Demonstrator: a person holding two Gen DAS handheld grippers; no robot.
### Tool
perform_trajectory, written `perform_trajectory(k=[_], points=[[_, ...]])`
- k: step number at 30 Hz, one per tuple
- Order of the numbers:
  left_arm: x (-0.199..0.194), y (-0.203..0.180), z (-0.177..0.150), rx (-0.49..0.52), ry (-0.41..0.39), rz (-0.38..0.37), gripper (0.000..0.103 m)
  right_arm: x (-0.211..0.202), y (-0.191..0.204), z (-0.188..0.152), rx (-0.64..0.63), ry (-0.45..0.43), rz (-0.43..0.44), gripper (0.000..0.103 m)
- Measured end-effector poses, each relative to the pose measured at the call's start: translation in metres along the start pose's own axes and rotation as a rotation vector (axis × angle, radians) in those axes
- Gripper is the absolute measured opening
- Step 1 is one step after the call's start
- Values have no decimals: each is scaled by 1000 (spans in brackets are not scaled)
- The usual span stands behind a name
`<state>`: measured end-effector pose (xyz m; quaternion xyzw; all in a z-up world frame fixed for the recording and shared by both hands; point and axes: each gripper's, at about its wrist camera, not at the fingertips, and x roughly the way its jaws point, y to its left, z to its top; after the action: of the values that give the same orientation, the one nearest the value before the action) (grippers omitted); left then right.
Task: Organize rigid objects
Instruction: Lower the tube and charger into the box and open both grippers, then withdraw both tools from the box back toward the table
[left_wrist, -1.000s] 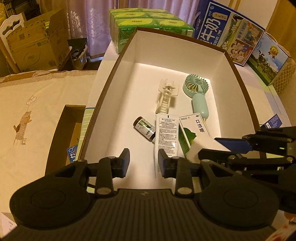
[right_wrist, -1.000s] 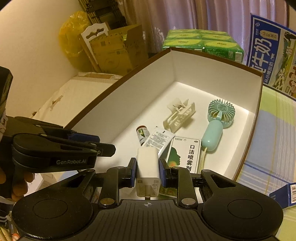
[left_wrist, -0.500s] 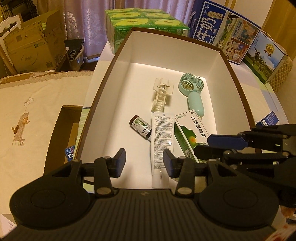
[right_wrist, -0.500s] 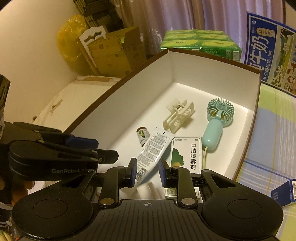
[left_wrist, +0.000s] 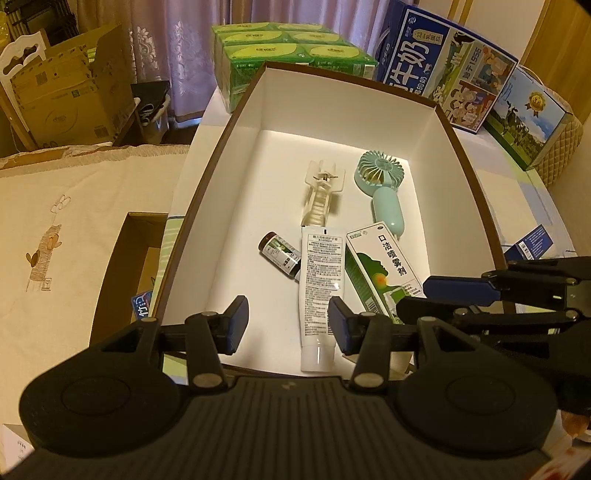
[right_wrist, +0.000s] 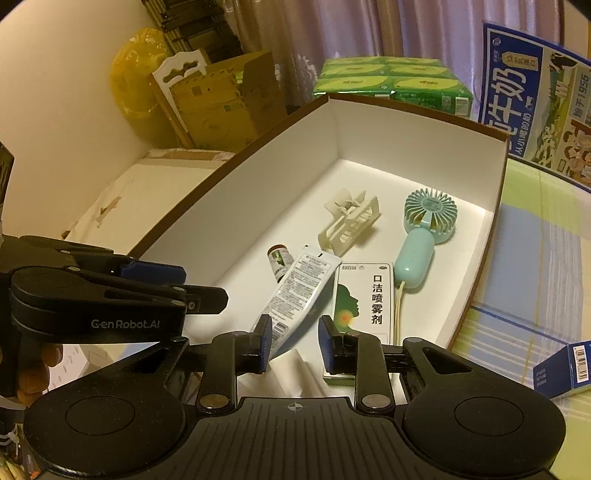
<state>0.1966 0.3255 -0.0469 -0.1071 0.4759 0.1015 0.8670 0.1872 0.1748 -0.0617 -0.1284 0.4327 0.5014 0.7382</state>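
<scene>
A white box with a brown rim (left_wrist: 236, 110) (right_wrist: 236, 158) holds a mint hand fan (left_wrist: 384, 188) (right_wrist: 424, 229), a cream plastic clip (left_wrist: 319, 195) (right_wrist: 349, 225), a small brown bottle (left_wrist: 279, 253) (right_wrist: 279, 260), a white tube (left_wrist: 320, 291) (right_wrist: 299, 288) and a green-and-white spray carton (left_wrist: 384, 273) (right_wrist: 365, 299). A white charger block (right_wrist: 295, 373) lies on the box floor just below my right gripper (right_wrist: 293, 343), which is open and empty. My left gripper (left_wrist: 284, 323) is open and empty above the box's near edge, over the tube's cap end.
Green tissue packs (left_wrist: 291, 55) and blue milk cartons (left_wrist: 447, 66) stand behind the box. A brown open box (left_wrist: 129, 266) sits left of it. A small blue carton (right_wrist: 565, 365) lies on the striped cloth at right. Cardboard boxes (left_wrist: 66, 96) stand at far left.
My right gripper opened and let go of the white charger block, which now lies in the box. My left gripper opened wider. Both grippers pulled back slightly.
</scene>
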Motion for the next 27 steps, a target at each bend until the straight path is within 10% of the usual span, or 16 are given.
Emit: perform_trajectory(k=[9, 16, 27], points=[[-16, -10, -1, 9, -38, -8, 43, -22, -1, -3, 20, -50, 9, 26], [-40, -28, -3, 25, -88, -47, 43, -59, -10, -11, 51, -135, 6, 53], [-75, -89, -13, 108, -149, -149, 44, -133, -45, -44, 113, -238, -60, 61]])
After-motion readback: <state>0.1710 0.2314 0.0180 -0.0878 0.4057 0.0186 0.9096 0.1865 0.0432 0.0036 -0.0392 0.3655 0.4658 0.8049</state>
